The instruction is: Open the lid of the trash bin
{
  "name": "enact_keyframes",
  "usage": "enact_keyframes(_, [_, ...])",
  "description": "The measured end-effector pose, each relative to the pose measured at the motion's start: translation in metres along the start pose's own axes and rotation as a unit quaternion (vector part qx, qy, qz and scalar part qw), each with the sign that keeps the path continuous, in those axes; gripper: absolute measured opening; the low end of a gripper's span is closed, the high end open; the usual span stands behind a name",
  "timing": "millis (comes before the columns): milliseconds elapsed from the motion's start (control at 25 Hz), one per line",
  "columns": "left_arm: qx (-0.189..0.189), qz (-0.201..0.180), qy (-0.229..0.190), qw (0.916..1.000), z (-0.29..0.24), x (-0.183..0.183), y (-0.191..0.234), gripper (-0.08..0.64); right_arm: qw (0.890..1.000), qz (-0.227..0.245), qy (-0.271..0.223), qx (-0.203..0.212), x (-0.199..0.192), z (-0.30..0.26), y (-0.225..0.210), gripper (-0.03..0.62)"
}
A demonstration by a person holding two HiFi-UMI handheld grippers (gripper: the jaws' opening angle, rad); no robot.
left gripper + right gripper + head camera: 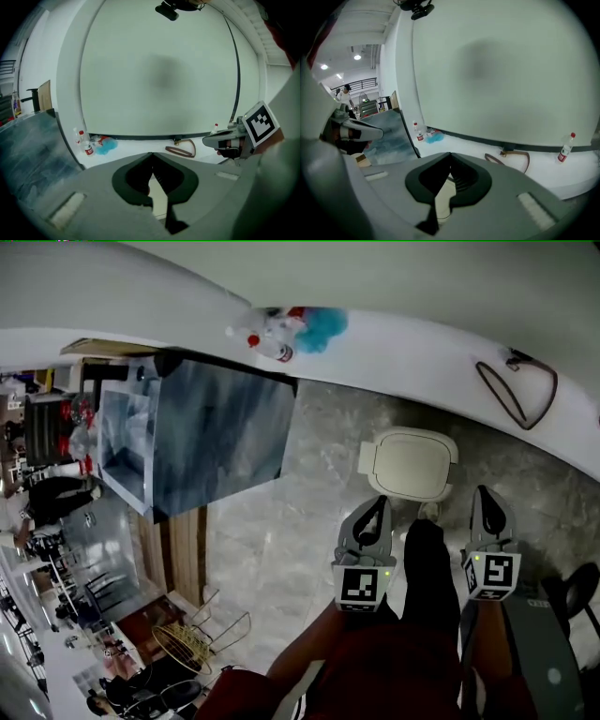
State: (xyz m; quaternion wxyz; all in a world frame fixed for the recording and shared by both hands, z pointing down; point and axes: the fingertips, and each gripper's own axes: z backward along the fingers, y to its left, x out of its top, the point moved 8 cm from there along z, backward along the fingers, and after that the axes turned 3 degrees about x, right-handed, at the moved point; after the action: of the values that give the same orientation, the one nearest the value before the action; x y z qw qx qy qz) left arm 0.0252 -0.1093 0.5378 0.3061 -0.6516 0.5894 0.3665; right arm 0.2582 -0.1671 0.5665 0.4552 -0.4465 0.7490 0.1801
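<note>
Both grippers are closed with nothing between their jaws. The left gripper view shows the left gripper (151, 154) with its tips met, and the right gripper view shows the right gripper (450, 154) the same way.

From the head view, a table (220, 432) with a dark, glossy top stands at the far left. Past its far corner, a few small bottles (268, 343) with red caps lie on a white ledge (403, 343) at the foot of the wall, beside a fluffy blue thing (323, 326). A grey stone floor (309, 484) runs between the table and the ledge.

Next comes the left gripper (380, 504), pointing forward and down, its tips just beside the near left corner of the trash bin (410, 463). The bin stands on the floor close to the ledge, with its cream lid down. I cannot tell whether the tips touch it. A dark trouser leg (427, 568) reaches forward between the two grippers, ending near the front of the bin.

The right gripper (485, 493) is to the right of the leg, level with the left one, its tips near the bin's right side but apart from it. Furthest right, a loop of dark cord (516, 390) lies on the ledge.
</note>
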Motion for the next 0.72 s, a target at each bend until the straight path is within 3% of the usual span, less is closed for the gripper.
enact_keyframes(360, [-0.015, 0.001, 0.096, 0.9952, -0.038, -0.076, -0.015, 0.005, 0.996, -0.005, 0.088, 0.019, -0.084, -0.051, -0.017, 0.030])
enact_keyframes(720, [-0.020, 0.022, 0.166, 0.9856, -0.054, -0.135, -0.026, 0.005, 0.982, -0.024, 0.184, 0.035, -0.162, -0.093, -0.030, 0.110])
